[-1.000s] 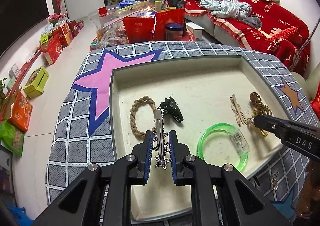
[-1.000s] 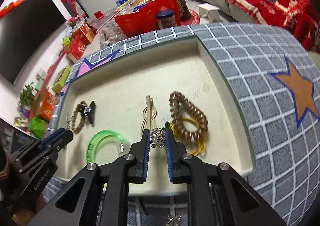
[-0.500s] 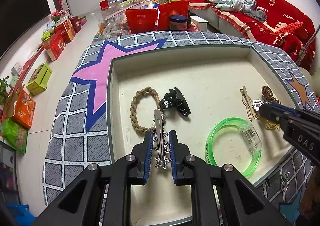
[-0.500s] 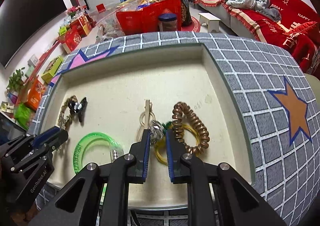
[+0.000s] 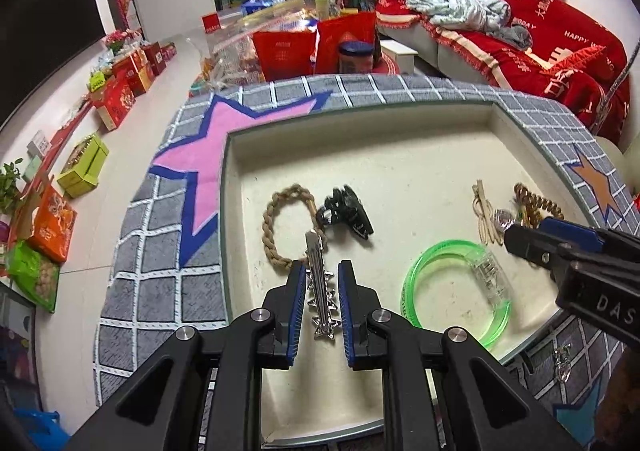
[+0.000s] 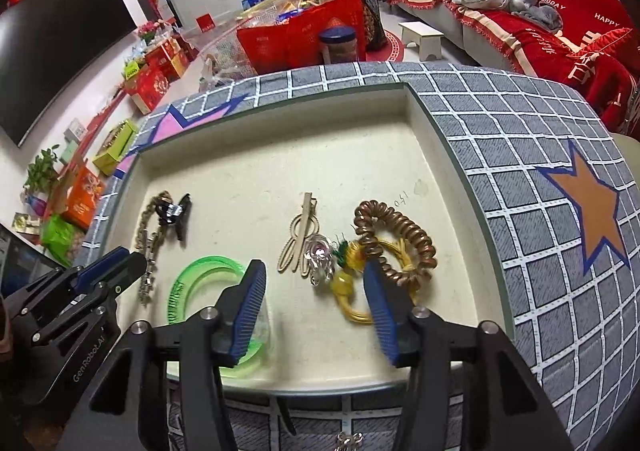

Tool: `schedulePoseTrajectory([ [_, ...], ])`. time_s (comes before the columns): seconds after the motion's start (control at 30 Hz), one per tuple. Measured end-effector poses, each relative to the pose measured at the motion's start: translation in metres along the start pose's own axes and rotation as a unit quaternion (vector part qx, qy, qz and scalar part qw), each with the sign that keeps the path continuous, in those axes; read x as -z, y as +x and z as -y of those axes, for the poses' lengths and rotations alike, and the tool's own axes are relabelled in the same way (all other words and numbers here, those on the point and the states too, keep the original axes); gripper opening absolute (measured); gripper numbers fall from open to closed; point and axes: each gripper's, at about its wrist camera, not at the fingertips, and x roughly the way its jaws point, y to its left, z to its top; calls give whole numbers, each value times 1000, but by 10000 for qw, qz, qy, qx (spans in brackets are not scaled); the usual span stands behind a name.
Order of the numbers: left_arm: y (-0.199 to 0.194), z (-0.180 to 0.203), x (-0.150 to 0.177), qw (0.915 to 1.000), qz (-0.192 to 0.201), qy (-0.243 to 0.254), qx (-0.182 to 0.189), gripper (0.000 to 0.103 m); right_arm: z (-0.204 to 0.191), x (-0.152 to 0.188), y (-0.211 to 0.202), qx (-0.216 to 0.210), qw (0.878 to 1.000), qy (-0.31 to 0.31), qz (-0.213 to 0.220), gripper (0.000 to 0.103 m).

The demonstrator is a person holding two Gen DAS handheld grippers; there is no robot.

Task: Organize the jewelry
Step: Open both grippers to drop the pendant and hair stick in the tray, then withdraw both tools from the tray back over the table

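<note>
My left gripper [image 5: 322, 299] is shut on a silver star hair clip [image 5: 319, 283] held over the cream tray [image 5: 360, 155]; it also shows in the right wrist view [image 6: 146, 283]. Past the clip lie a braided rope bracelet [image 5: 276, 227] and a black claw clip [image 5: 346, 211]. My right gripper [image 6: 316, 299] is open and empty. Just beyond its fingers a clear crystal ornament [image 6: 320, 257] lies on the tray beside a yellow hair tie [image 6: 348, 283], a brown spiral hair tie [image 6: 396, 239] and a beige hair pin [image 6: 300, 231]. A green bangle [image 6: 200, 283] lies at its left.
The tray sits sunk in a grey grid mat with a pink star [image 5: 216, 143] and an orange star [image 6: 592, 211]. A small metal piece [image 5: 562, 363] lies on the mat by the tray's near right corner. Boxes, red bags and a red sofa [image 5: 540, 35] fill the room behind.
My right gripper has opened wide and let go of the crystal ornament, which now lies on the tray. My left gripper still holds the star clip, drawn back slightly.
</note>
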Motion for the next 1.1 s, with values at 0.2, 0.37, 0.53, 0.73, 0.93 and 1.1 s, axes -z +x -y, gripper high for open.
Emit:
schedulePoseTrajectory([
  [0.2,-6,1,-2,10000,41,-18,-24,34,1,2,-15,-176,9997,126,119,66],
  [0.37,-6,1,0,10000,26,14,-42,34,3,5,-28,-141,9995,156,246,69],
  [0.53,-11,5,1,9998,93,153,-9,37,6,15,-41,136,9992,96,356,69],
  [0.73,-31,5,1,9984,536,111,-122,103,13,23,-51,311,9988,45,382,69],
  [0.93,-36,3,4,9988,457,100,-111,103,13,30,-53,268,9991,70,336,70],
  [1.1,-45,0,14,9988,436,140,-150,103,10,40,-58,253,9991,17,333,80],
])
